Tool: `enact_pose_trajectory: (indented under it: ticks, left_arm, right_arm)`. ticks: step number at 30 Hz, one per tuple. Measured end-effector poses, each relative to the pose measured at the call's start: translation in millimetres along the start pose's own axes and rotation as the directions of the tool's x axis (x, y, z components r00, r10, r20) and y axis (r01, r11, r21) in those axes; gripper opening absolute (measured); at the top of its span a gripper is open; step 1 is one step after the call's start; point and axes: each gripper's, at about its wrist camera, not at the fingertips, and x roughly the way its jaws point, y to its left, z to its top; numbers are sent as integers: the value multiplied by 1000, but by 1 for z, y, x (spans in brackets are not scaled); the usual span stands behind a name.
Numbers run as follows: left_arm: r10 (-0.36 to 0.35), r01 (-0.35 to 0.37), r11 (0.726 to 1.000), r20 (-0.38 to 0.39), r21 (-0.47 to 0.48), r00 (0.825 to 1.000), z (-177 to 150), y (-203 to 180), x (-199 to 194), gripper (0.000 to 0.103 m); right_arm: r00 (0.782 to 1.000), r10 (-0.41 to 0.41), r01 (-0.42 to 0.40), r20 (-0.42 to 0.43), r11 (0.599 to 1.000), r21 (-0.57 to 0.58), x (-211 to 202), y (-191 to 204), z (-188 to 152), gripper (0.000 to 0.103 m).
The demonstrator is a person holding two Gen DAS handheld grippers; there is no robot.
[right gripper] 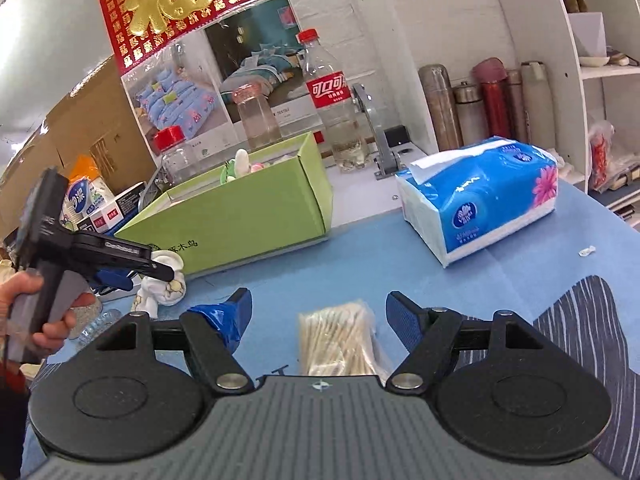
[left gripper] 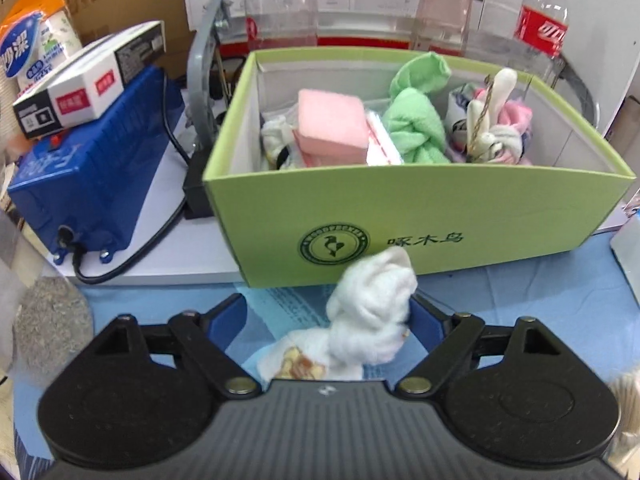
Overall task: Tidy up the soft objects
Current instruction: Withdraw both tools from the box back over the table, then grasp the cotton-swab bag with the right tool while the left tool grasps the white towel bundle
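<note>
The step in hand is the pickup of another soft thing for the green box (left gripper: pixel 420 216). The left tongs (left gripper: pixel 328 320) are spread wide, with a crumpled white cloth (left gripper: pixel 372 312) standing between the two fingers, just in front of the box's near wall and resting on the blue counter (left gripper: pixel 540 300). The cloth leans toward one finger and may brush it, but the fingers are not clenched on it, so I judge it not yet grasped.

Inside the box lie a pink sponge (left gripper: pixel 332 128), a knotted green cloth (left gripper: pixel 420 120) and a bundle of pale socks or toys toward the far end from the sponge.

The right tongs (right gripper: pixel 319 308) are likewise released and hold nothing; a packet of cotton swabs (right gripper: pixel 340 336) lies on the counter between their fingers, and a blue tissue pack (right gripper: pixel 480 204) sits beside the box, on the side away from the left tongs.

The next move likely calls for the left tongs to close on the cloth's thick middle, lift it above the box's near wall, and carry it over the open space near the sponge before letting go
</note>
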Motion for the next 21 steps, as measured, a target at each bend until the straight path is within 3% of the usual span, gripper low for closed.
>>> enact_pose_trajectory:
  ticks: [5, 10, 15, 18, 21]
  left_arm:
    - [-22, 19, 993, -23, -116, 999, -6, 16, 1, 87]
    - [-7, -3, 981, -50, -194, 999, -33, 51, -18, 87]
    - [153, -162, 974, -67, -158, 986, -78, 82, -40, 87]
    - [132, -139, 979, -53, -151, 990, -98, 94, -62, 87]
    - [107, -104, 984, 10, -143, 994, -102, 91, -87, 87]
  right_arm:
    - [1000, 7, -7, -14, 1000, 8, 3, -2, -2, 60]
    - [1000, 12, -12, -18, 1000, 13, 2, -3, -5, 60]
    - [1000, 19, -19, -17, 1000, 25, -1, -3, -9, 61]
    - [1000, 20, -20, -9, 1000, 17, -6, 0, -9, 61]
    - [1000, 24, -24, 4, 1000, 13, -10, 3, -8, 61]
